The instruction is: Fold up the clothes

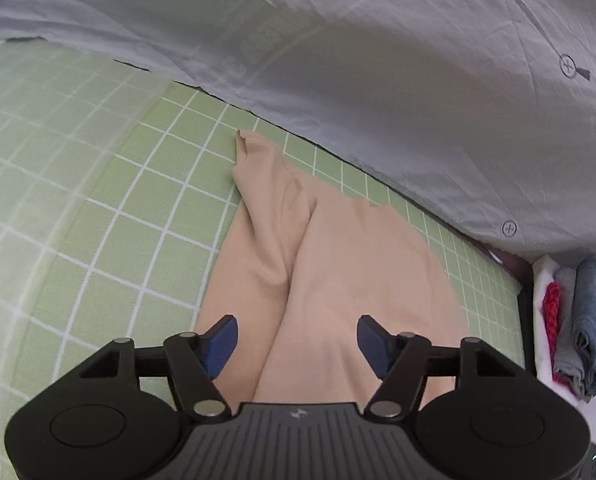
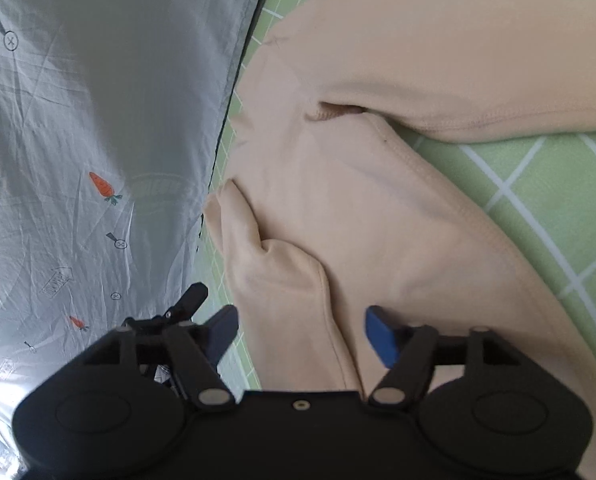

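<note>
while the beige garment (image 1: pixel 329 264) lies partly folded and rumpled on the green checked sheet (image 1: pixel 98 208) beside the grey cover (image 1: pixel 377 80), left gripper (image 1: pixel 297 346) and right gripper (image 2: pixel 301 336) gape apart, empty; flattening and final folds seem left.

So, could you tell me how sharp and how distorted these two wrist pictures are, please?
Left wrist view: fisheye bends the green checked sheet lines into curves; the beige garment is fairly sharp, the carrot-print grey cover soft. Right wrist view: similar bending, garment seams crisp, cover creases visible, dark corners.
</note>
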A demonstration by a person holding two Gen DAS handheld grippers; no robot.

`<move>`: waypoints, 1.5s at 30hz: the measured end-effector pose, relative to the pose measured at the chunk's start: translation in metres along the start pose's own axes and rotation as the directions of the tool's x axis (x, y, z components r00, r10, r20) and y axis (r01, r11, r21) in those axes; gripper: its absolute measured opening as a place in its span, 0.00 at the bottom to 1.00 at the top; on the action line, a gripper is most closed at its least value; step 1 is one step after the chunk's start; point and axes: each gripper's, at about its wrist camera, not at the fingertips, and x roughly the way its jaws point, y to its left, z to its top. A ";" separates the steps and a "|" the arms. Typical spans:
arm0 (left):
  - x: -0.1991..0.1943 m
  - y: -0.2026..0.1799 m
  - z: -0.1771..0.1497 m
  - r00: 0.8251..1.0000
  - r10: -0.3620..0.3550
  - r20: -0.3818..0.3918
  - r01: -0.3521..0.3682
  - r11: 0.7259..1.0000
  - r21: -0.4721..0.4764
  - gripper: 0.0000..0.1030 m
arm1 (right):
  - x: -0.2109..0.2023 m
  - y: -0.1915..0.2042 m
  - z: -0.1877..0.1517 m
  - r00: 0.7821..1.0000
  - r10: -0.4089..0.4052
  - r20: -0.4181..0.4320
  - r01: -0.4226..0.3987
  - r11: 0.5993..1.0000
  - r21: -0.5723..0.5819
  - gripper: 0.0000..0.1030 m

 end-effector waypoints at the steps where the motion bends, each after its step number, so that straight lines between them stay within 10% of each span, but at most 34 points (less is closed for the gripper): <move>1: -0.008 -0.002 -0.007 1.000 0.019 -0.004 -0.019 1.000 0.021 0.69 | -0.006 0.002 -0.003 1.000 -0.010 0.011 0.011 1.000 -0.022 0.85; 8: -0.044 -0.001 -0.075 0.987 0.152 -0.049 -0.145 0.981 0.127 0.74 | -0.063 -0.006 -0.020 0.982 -0.117 0.148 0.138 0.981 -0.137 1.00; 12: -0.054 0.008 -0.113 0.970 0.229 -0.077 -0.215 0.964 0.155 0.74 | -0.097 -0.012 -0.027 0.916 -0.268 0.299 0.344 0.909 -0.237 1.00; 15: -0.059 0.014 -0.133 0.961 0.264 -0.081 -0.247 0.954 0.168 0.75 | -0.124 -0.021 -0.031 0.797 -0.402 0.451 0.543 0.804 -0.244 1.00; 22: -0.058 0.008 -0.145 0.951 0.299 -0.075 -0.274 0.932 0.235 0.87 | -0.171 -0.053 -0.034 0.425 -0.558 0.713 0.837 0.543 -0.074 1.00; 28: -0.048 0.000 -0.146 0.937 0.337 -0.090 -0.296 0.905 0.306 0.94 | -0.174 -0.084 -0.032 0.349 -0.593 0.726 0.871 0.491 -0.017 1.00; 37: -0.044 -0.001 -0.149 0.932 0.352 -0.084 -0.310 0.895 0.320 1.00 | -0.176 -0.092 -0.044 0.328 -0.579 0.747 0.846 0.532 0.041 1.00; 42: -0.044 -0.001 -0.150 0.932 0.353 -0.078 -0.312 0.895 0.320 1.00 | -0.178 -0.092 -0.042 0.363 -0.561 0.744 0.843 0.538 -0.006 1.00; 45: -0.043 -0.001 -0.150 0.933 0.352 -0.077 -0.312 0.894 0.321 1.00 | -0.178 -0.088 -0.045 0.397 -0.527 0.752 0.839 0.541 -0.064 0.76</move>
